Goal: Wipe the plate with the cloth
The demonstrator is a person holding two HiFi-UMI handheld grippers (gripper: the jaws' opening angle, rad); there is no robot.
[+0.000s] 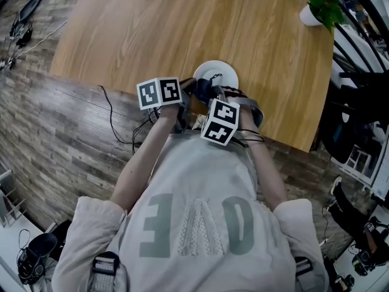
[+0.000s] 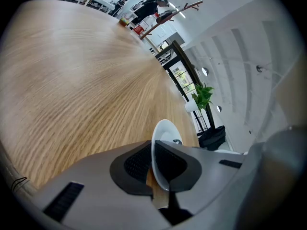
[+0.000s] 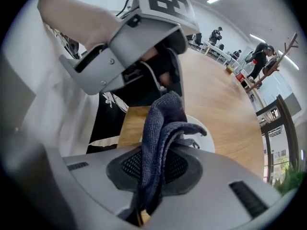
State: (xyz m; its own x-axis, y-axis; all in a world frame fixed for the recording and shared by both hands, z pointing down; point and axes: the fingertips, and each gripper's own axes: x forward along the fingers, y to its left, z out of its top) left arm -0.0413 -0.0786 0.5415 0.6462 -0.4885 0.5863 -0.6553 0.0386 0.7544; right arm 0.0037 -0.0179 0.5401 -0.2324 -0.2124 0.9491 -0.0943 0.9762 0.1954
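Blue-grey cloth [image 3: 160, 123] is pinched between the jaws of the right gripper [image 3: 154, 169], and its bunched folds reach past the pads over the plate below. The left gripper [image 2: 154, 163] is pressed onto the near rim of the white plate [image 2: 166, 130], which stands out past the jaws over the wooden table [image 2: 72, 80]. I cannot tell whether the plate touches the wood. In the head view both grippers sit close together at the table's near edge, just before the person's chest. A potted plant [image 1: 321, 5] stands at the far right, well apart.
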